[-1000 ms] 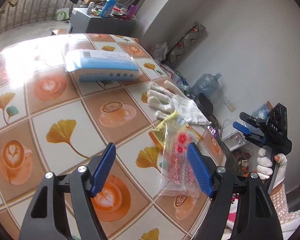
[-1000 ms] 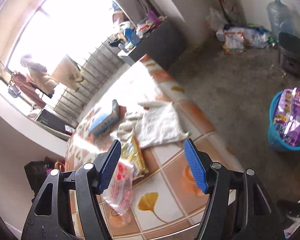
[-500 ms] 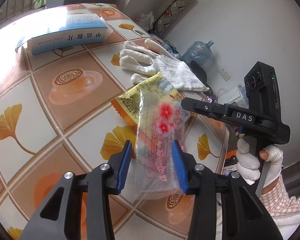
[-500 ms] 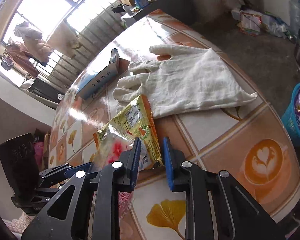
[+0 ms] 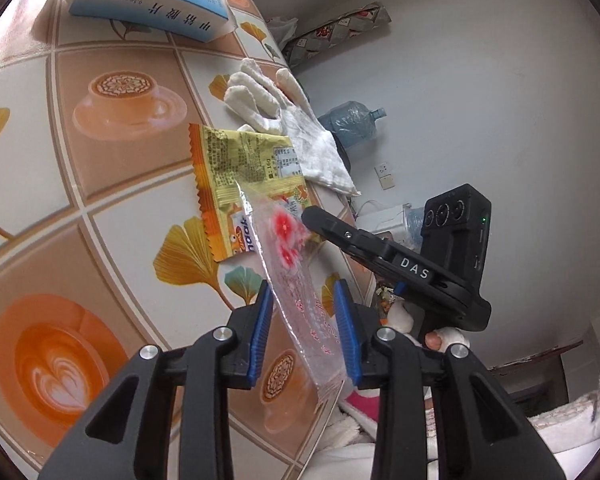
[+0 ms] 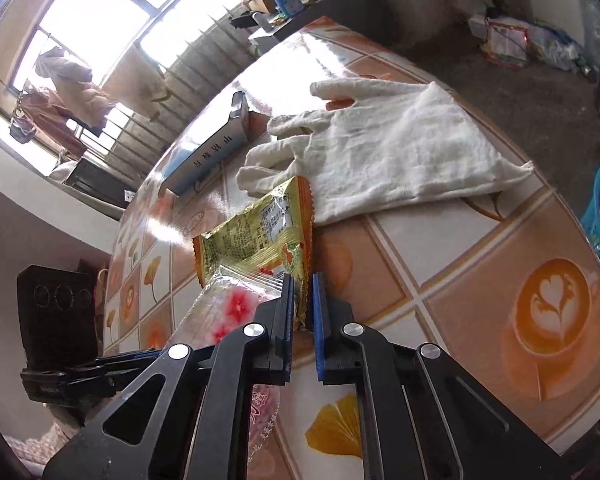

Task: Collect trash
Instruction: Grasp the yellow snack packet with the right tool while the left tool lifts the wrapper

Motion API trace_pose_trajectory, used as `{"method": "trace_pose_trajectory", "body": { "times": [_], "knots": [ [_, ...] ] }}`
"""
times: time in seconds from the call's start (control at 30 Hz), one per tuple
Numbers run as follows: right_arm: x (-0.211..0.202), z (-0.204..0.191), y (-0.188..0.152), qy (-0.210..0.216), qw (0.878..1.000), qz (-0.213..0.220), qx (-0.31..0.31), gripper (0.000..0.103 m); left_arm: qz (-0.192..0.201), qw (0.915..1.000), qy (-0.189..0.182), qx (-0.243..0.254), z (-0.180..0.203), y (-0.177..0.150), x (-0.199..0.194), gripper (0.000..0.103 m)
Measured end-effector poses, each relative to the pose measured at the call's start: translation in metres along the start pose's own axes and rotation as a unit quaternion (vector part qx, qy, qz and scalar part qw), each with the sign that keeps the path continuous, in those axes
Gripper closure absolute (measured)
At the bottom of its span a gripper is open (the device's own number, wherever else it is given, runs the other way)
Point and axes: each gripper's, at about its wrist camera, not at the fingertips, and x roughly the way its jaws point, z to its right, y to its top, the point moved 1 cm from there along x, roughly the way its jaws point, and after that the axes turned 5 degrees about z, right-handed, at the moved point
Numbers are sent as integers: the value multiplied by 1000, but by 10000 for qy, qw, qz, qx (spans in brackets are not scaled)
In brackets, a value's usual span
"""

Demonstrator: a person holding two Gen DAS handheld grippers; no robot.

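your left gripper (image 5: 303, 328) sits low in its own view, its blue pads partly apart, with a clear wrapper (image 5: 300, 280) printed with red flowers standing on edge between them. the wrapper touches the left pad; whether the right pad presses it too, the view does not settle — so a firm grip cannot be told. the wrapper's far end leans over a yellow packet (image 5: 248, 176) that lies flat on the table (image 5: 100, 200), a tiled top printed with coffee cups and ginkgo leaves.

your right gripper (image 6: 302, 316) has its pads drawn nearly together on the near corner of the yellow packet (image 6: 260, 232) — it is pinching that edge. in the left view the right gripper (image 5: 332, 228) reaches in from the right, its tip at the clear wrapper's flowered end, your gloved hand (image 5: 440, 328) below it.

just beyond the packet lies a white glove (image 6: 384, 148), fingers pointing left, its lowest finger touching the packet's far edge. farther off on the table, left of the glove, rests a blue-and-white box (image 6: 212, 148) with printed characters.

at the far right of the right view, a blue basket (image 6: 598, 208) stands on the floor beside the table, a purple package inside it.
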Motion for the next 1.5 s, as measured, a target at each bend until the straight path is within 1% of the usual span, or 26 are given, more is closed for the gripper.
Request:
{"method": "trace_pose_trajectory", "body": {
  "times": [0.07,0.1,0.17,0.23,0.3,0.37,0.47,0.53,0.63,0.67,0.77,0.87,0.9,0.93,1.0,1.03,1.1,1.17,1.3,1.33,1.37,1.43,1.47,1.5],
  "knots": [
    [0,-1,0,9,10000,7,3,96,-51,9996,272,63,1,-1,6,89],
    [0,-2,0,6,10000,12,-3,96,-77,9993,367,96,2,-3,8,92],
    [-1,-2,0,5,10000,11,-14,97,-40,9990,419,139,3,-4,9,99],
    [-4,0,-1,129,9999,7,34,97,34,9990,389,205,6,-4,4,101],
    [-8,0,-2,331,9994,-18,75,96,144,9990,318,275,10,-3,-5,102],
    [-13,-4,-3,521,9986,2,16,96,287,9983,225,452,17,-1,-17,102],
    [-18,-8,-1,738,9973,16,-48,94,436,9956,266,789,27,-1,-29,102],
    [-19,-7,1,888,9960,-18,59,90,506,9936,370,936,29,1,-34,102],
    [-20,1,4,1076,9936,-74,329,88,564,9933,472,895,25,2,-36,102],
    [-20,3,4,1086,9933,-78,381,87,596,9933,489,858,23,3,-36,102],
    [-20,2,2,846,9959,-94,293,87,755,9924,531,817,20,7,-41,102],
    [-19,2,0,779,9964,-139,301,84,929,9903,588,847,17,15,-45,102],
    [-19,3,-1,748,9966,-144,309,80,958,9894,667,859,17,17,-44,102],
    [-18,3,-2,715,9968,-148,311,75,969,9877,829,899,16,19,-41,102],
    [-16,4,-2,670,9970,-176,340,70,917,9819,1319,1006,12,21,-32,102],
    [-14,4,-2,652,9971,-197,353,67,880,9803,1451,1008,9,22,-28,102],
    [-10,3,-3,616,9971,-279,356,66,798,9805,1535,927,3,21,-23,102],
    [-7,1,-3,648,9968,-320,343,66,709,9800,1632,888,-2,20,-18,102],
    [-1,-8,-4,661,9970,-345,216,66,605,9814,1652,772,-11,17,-16,102],
    [0,-10,-4,642,9972,-337,186,68,592,9815,1654,764,-12,16,-17,102],
    [2,-11,-3,598,9975,-336,169,71,596,9816,1645,766,-13,15,-18,102],
    [4,-11,-3,464,9982,-340,145,88,599,9815,1647,777,-13,15,-19,102],
    [5,-11,-3,412,9984,-349,142,90,609,9816,1633,780,-13,16,-20,102],
    [4,-10,-3,450,9982,-346,171,92,621,9819,1612,773,-12,16,-20,102]
  ]
}}
